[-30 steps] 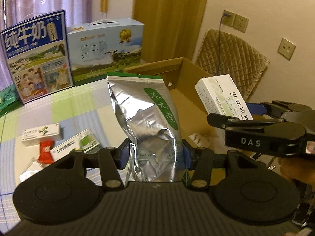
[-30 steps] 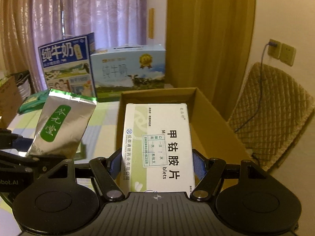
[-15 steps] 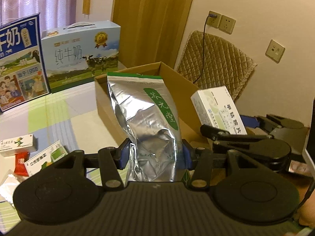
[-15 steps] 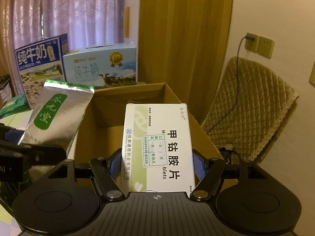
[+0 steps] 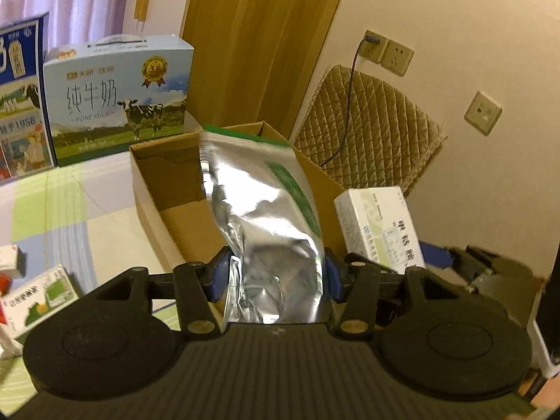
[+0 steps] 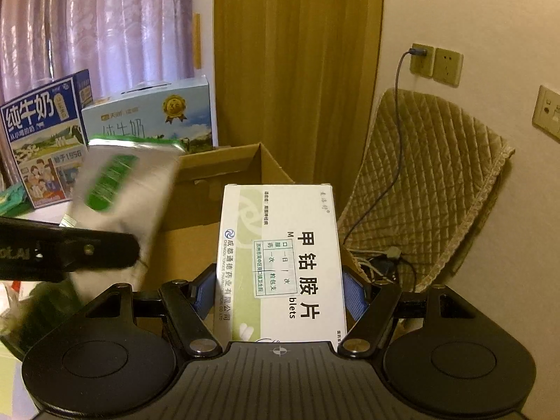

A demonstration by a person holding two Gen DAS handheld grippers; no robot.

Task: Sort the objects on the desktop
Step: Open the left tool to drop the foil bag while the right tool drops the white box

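My left gripper (image 5: 274, 274) is shut on a silver foil pouch (image 5: 266, 217) with a green label, held upright over the open cardboard box (image 5: 154, 189). My right gripper (image 6: 280, 288) is shut on a white medicine box (image 6: 283, 262) with green print, held over the box's right side. In the left wrist view the medicine box (image 5: 379, 225) shows to the right of the pouch. In the right wrist view the pouch (image 6: 119, 210) is blurred at the left, in front of the cardboard box (image 6: 227, 171).
Two milk cartons (image 5: 119, 94) stand at the table's back. Small medicine boxes (image 5: 38, 295) lie on the checked tablecloth (image 5: 49, 206) at the left. A quilted chair back (image 6: 430, 182) and a wall socket with a cable (image 6: 420, 59) are behind the cardboard box.
Both grippers have carried their loads rightward and forward over the cardboard box. The pouch now tilts and blurs with motion. The table items have slid towards the left edge of the view.
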